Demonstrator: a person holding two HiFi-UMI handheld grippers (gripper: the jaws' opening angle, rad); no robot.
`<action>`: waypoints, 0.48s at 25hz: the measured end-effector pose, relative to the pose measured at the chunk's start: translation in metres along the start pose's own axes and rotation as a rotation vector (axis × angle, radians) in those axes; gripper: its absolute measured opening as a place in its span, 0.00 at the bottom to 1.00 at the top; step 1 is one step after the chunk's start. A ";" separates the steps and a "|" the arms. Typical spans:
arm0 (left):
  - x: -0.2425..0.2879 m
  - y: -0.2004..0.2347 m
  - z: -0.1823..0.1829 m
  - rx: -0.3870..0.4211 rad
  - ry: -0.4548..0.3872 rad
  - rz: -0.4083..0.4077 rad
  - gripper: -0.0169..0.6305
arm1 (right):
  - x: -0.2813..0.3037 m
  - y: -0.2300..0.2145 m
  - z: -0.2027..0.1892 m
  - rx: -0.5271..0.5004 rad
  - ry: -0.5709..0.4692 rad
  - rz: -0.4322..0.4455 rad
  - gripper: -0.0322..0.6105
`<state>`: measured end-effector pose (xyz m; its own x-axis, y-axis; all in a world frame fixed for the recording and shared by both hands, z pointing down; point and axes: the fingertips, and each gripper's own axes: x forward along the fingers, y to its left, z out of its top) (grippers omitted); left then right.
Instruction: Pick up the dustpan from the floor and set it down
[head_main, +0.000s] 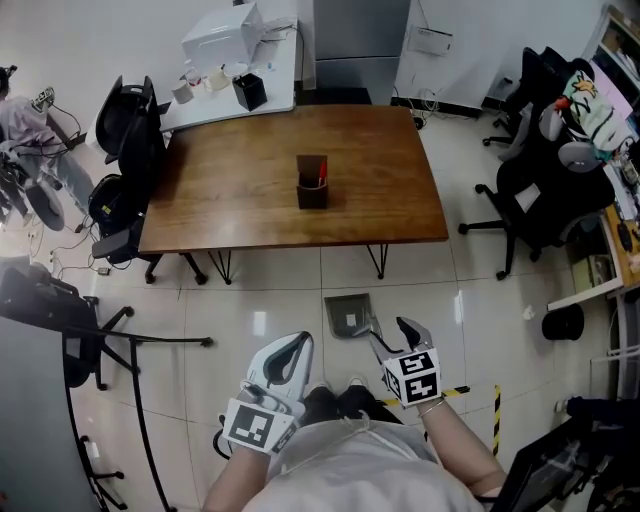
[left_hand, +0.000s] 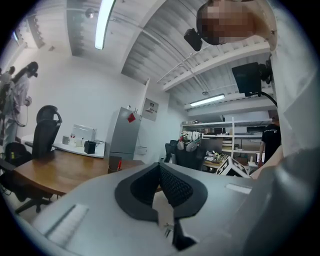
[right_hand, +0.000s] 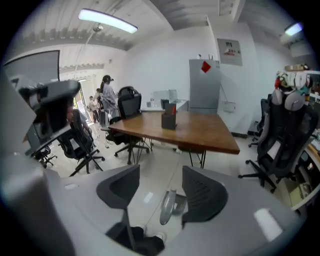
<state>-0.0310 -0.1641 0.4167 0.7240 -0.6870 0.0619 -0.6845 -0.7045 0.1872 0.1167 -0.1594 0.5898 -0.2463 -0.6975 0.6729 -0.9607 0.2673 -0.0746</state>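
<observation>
The right gripper (head_main: 392, 338) was held with jaws apart, empty, near the dustpan (head_main: 347, 314) on the floor (head_main: 260, 300); the left gripper (left_hand: 160, 167) was seen with jaws together, empty.

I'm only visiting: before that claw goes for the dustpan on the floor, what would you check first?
1. Jaws of the right gripper apart: ok.
2. The dustpan lies flat on the floor, short of the table: ok.
3. Its handle lines up with the gap between the right jaws: ok, seen in the right gripper view.
4. Pads on the handle: not ok, they stand apart from it.
5. Jaws low enough to close on the handle: cannot tell.
6. The left gripper is shut, empty and off to the side: ok.
</observation>
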 end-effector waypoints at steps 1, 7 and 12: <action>0.001 0.003 -0.009 0.012 0.006 -0.002 0.03 | 0.017 -0.004 -0.016 0.017 0.036 -0.004 0.45; 0.005 0.037 -0.065 -0.029 0.025 0.049 0.03 | 0.106 -0.019 -0.104 0.086 0.310 0.037 0.56; 0.009 0.050 -0.077 -0.052 0.012 0.052 0.04 | 0.146 -0.029 -0.153 0.177 0.525 0.057 0.55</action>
<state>-0.0521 -0.1919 0.5025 0.6888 -0.7200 0.0840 -0.7160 -0.6577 0.2341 0.1277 -0.1674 0.8024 -0.2453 -0.2480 0.9372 -0.9656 0.1481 -0.2136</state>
